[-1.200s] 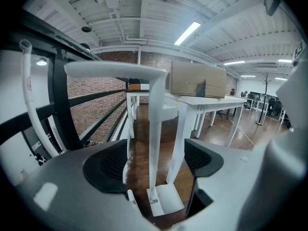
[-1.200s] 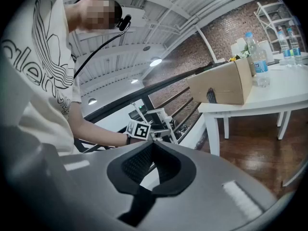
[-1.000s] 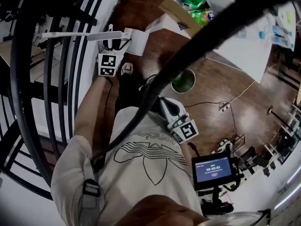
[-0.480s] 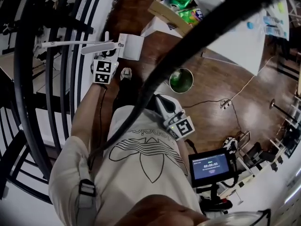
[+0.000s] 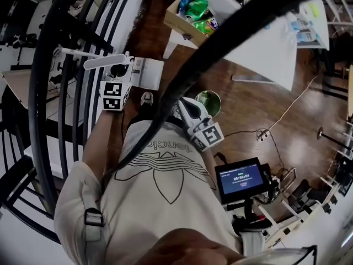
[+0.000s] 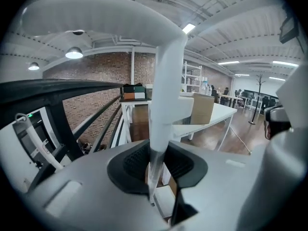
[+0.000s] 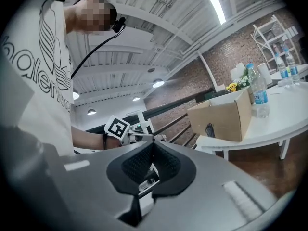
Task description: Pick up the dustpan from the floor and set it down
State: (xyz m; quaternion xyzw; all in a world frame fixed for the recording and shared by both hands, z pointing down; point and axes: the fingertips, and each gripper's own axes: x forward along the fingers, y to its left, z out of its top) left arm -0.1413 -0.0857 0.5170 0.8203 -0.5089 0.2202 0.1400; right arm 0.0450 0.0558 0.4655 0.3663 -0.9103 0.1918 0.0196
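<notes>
The white dustpan (image 5: 148, 72) hangs above the wooden floor with its long white handle (image 5: 102, 63) reaching left toward the railing. My left gripper (image 5: 118, 75) is shut on that handle, close to the pan. In the left gripper view the handle (image 6: 163, 100) rises between the dark pads (image 6: 137, 163) and bends over the top of the picture. My right gripper (image 5: 186, 110) is held near my chest, apart from the dustpan. It is shut with nothing between its pads (image 7: 166, 163).
Black railing bars (image 5: 66, 98) run close along the left. A green bucket (image 5: 208, 101) stands on the floor near my right gripper. Farther off are a cardboard box (image 5: 190, 12), a white table (image 5: 259, 37), a floor cable (image 5: 276, 117) and a monitor on a stand (image 5: 240, 178).
My left gripper has risen with the dustpan, which has come up off the floor and drifted toward the railing. My right gripper has also lifted a little.
</notes>
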